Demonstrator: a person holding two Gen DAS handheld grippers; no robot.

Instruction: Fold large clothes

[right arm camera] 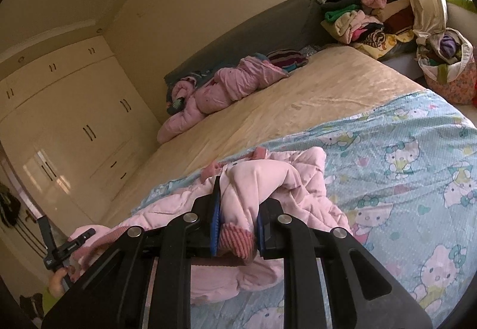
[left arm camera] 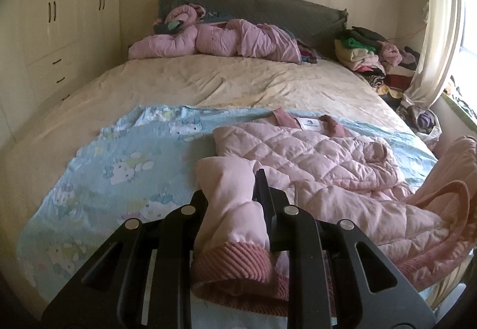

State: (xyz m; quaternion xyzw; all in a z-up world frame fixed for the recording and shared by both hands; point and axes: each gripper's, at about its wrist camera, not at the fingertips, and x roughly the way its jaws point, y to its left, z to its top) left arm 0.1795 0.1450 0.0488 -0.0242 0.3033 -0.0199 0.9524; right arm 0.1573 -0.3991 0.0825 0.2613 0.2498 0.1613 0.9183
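A pink quilted jacket (left arm camera: 313,156) lies on a blue cartoon-print blanket (left arm camera: 125,156) at the near end of the bed. My left gripper (left arm camera: 231,189) is shut on one sleeve of the jacket, whose ribbed dark-pink cuff (left arm camera: 235,266) hangs between the fingers. In the right wrist view the jacket (right arm camera: 301,180) lies bunched, and my right gripper (right arm camera: 238,203) is shut on the other sleeve, with its ribbed cuff (right arm camera: 237,242) between the blue pads. The left gripper also shows at the lower left of the right wrist view (right arm camera: 71,245).
The bed has a cream sheet (left arm camera: 208,81) and a grey headboard (left arm camera: 268,7). A pink duvet (left arm camera: 214,40) is heaped at the head. Stacked clothes (left arm camera: 375,57) and a full cloth bag (right arm camera: 447,63) stand right of the bed. A cream wardrobe (left arm camera: 59,16) lines the left wall.
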